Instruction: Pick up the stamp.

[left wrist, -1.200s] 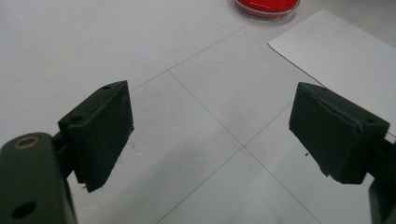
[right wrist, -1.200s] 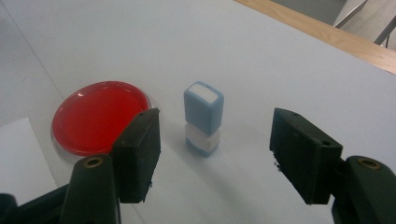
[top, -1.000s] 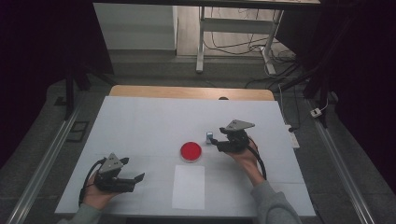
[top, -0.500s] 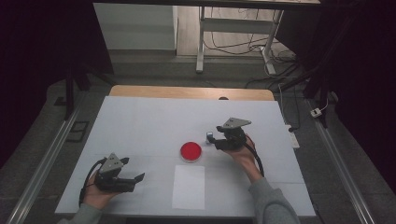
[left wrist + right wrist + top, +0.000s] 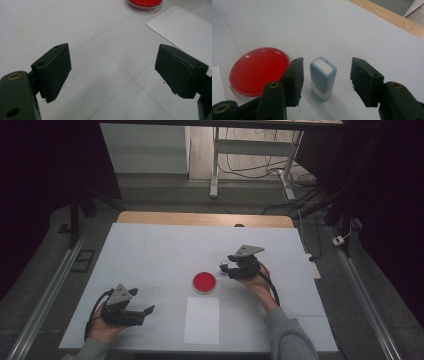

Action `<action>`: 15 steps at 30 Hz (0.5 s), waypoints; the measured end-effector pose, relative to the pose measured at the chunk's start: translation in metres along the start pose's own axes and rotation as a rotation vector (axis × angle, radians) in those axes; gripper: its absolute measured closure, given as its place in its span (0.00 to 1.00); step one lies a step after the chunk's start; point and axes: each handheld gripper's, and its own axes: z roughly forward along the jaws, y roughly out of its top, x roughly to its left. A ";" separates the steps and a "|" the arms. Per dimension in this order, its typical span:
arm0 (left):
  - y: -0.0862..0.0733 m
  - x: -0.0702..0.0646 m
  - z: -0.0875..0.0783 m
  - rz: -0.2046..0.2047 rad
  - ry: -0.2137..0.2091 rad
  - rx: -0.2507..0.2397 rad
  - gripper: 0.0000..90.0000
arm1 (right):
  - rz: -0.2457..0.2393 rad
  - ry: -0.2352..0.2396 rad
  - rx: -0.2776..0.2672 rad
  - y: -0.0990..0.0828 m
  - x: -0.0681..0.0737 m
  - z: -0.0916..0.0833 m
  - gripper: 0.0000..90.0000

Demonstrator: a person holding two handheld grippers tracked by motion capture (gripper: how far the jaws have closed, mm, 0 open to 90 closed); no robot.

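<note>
A small blue-and-white block [image 5: 322,78] stands upright on the white table [image 5: 160,250], right of a round red dish [image 5: 205,282]. My right gripper [image 5: 325,82] straddles the block, its jaws apart on either side without touching it; they have just been closing around it. In the high view the right gripper [image 5: 230,268] sits right of the dish, with the block [image 5: 224,266] at its tips. The left gripper [image 5: 145,312] rests open near the table's front left, pointing right. Its black pads [image 5: 53,70] hang over bare table with nothing between them.
A white sheet of paper [image 5: 202,320] lies at the table's front centre, just below the dish [image 5: 144,4]. The table's wooden far edge [image 5: 200,219] runs along the back. Metal rails flank the table on the floor.
The right gripper has edged slightly leftward around the block and its jaws have narrowed. The left hand has not moved.
</note>
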 end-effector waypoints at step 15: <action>-0.001 0.001 -0.001 -0.002 0.008 -0.003 0.16 | -0.042 0.032 0.025 0.001 -0.001 0.006 0.71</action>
